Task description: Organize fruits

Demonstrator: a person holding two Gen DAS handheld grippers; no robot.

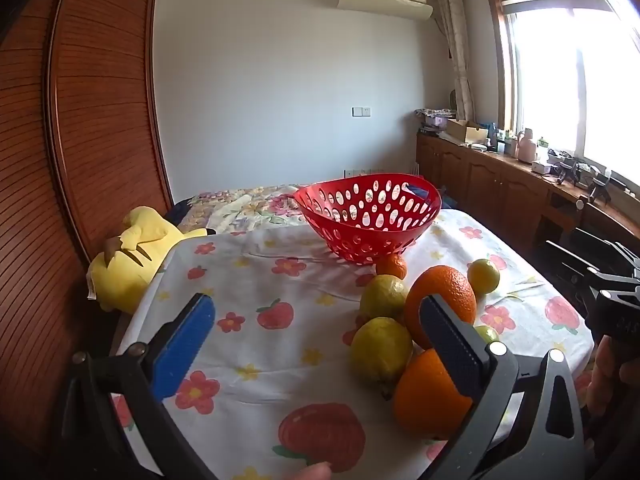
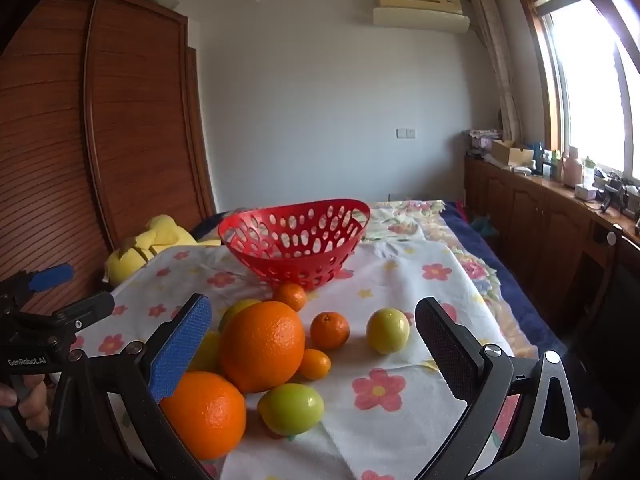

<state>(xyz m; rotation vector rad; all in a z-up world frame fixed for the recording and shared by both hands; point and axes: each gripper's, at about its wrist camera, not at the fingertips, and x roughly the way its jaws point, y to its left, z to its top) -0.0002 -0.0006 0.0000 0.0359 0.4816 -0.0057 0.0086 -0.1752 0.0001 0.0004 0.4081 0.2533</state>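
Observation:
A red perforated basket (image 1: 370, 216) (image 2: 296, 238) stands empty at the far side of the flowered tablecloth (image 1: 256, 280) (image 2: 400, 280). In front of it lies a cluster of fruit: two big oranges (image 2: 262, 346) (image 2: 204, 414), small mandarins (image 2: 330, 330), yellow lemons (image 2: 388, 330) and a green lemon (image 2: 291, 408). In the left wrist view the oranges (image 1: 440, 300) and lemons (image 1: 382, 350) lie at right. My left gripper (image 1: 320, 340) is open and empty, left of the fruit. My right gripper (image 2: 316, 348) is open and empty, its jaws either side of the cluster.
A yellow plush toy (image 1: 128, 256) (image 2: 152, 240) lies at the table's left edge beside a wooden wardrobe (image 1: 80, 140). A wooden counter (image 1: 520, 176) with clutter runs under the window at right. A bed with a floral cover (image 1: 248, 204) lies behind the table.

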